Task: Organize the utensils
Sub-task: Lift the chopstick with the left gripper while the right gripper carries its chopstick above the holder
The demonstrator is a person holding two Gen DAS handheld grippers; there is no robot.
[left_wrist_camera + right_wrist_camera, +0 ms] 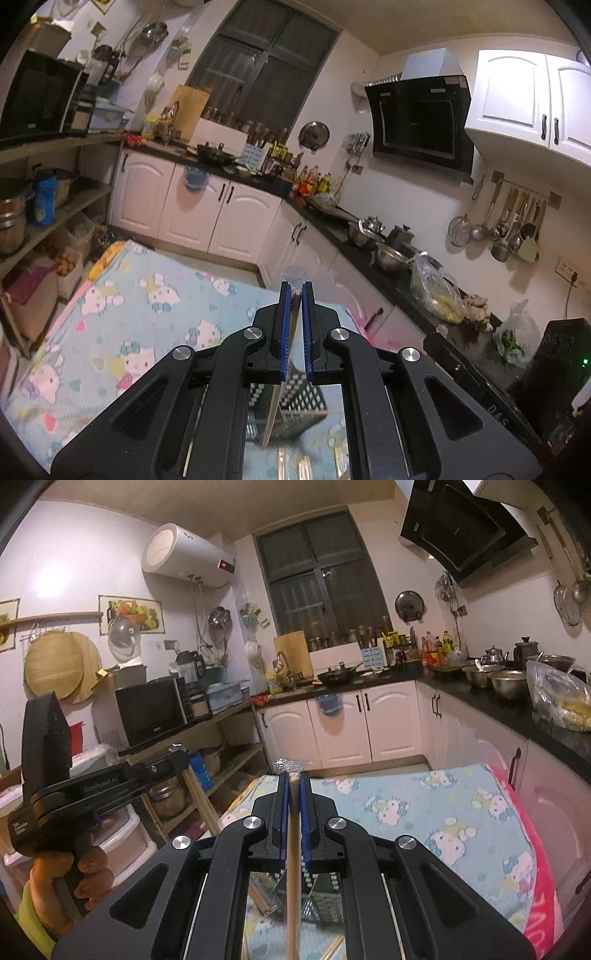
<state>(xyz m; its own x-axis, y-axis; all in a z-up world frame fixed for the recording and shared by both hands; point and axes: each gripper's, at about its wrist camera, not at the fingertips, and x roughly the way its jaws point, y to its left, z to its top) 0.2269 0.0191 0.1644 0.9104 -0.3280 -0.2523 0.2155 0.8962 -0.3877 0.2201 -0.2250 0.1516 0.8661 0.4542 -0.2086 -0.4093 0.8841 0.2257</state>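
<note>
Above the cartoon-print table, the left gripper clamps a plastic-wrapped flat utensil while the right gripper pinches wrapped wooden chopsticks.

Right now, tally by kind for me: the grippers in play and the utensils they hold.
Grippers: 2, the left gripper and the right gripper, both shut.
Plastic-wrapped utensils held: 2, a thin utensil in the left, a wooden stick in the right.
Total: 4

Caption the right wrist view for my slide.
Right claw shut on a wrapped chopstick above the cartoon cloth, kitchen beyond.
</note>
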